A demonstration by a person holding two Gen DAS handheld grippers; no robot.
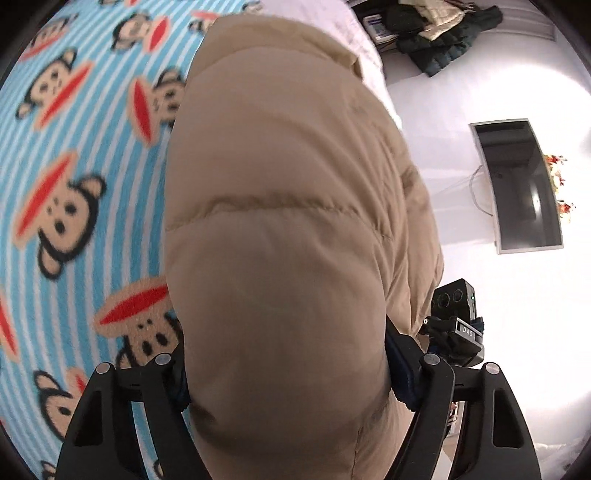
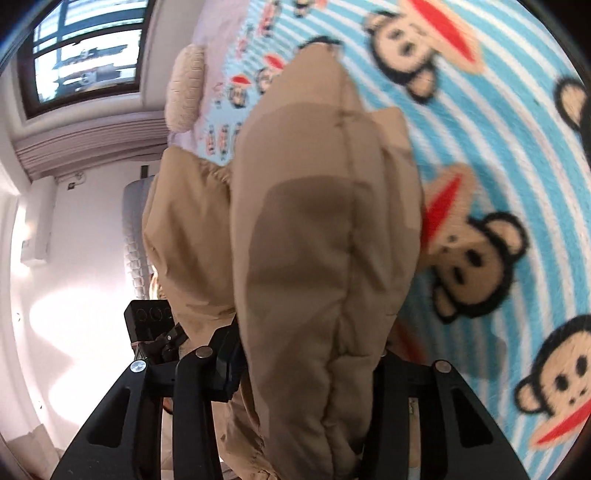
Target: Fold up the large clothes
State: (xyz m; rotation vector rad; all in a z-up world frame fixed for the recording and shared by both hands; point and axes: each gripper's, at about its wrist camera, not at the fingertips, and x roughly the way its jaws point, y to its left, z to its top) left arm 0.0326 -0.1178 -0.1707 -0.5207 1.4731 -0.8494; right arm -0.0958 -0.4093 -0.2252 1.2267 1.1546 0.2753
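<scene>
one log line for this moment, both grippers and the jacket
left gripper: shut on tan puffer jacket | right gripper: shut on tan puffer jacket | jacket held above monkey-print blanket | fold not finished

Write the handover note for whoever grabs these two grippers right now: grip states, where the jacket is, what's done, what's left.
Left gripper: shut on the tan puffer jacket, padded fabric bulging between its fingers.
Right gripper: also shut on the jacket, bunched thick in its jaws.
Jacket: held up by both grippers over the monkey-print blanket on the bed; how much of it touches the blanket cannot be told.
Done: both grips secured.
Left: no flat fold is visible yet. Probably lay it on the blanket, fold, smooth.
Other dark clothes lie in a heap off the bed.
</scene>
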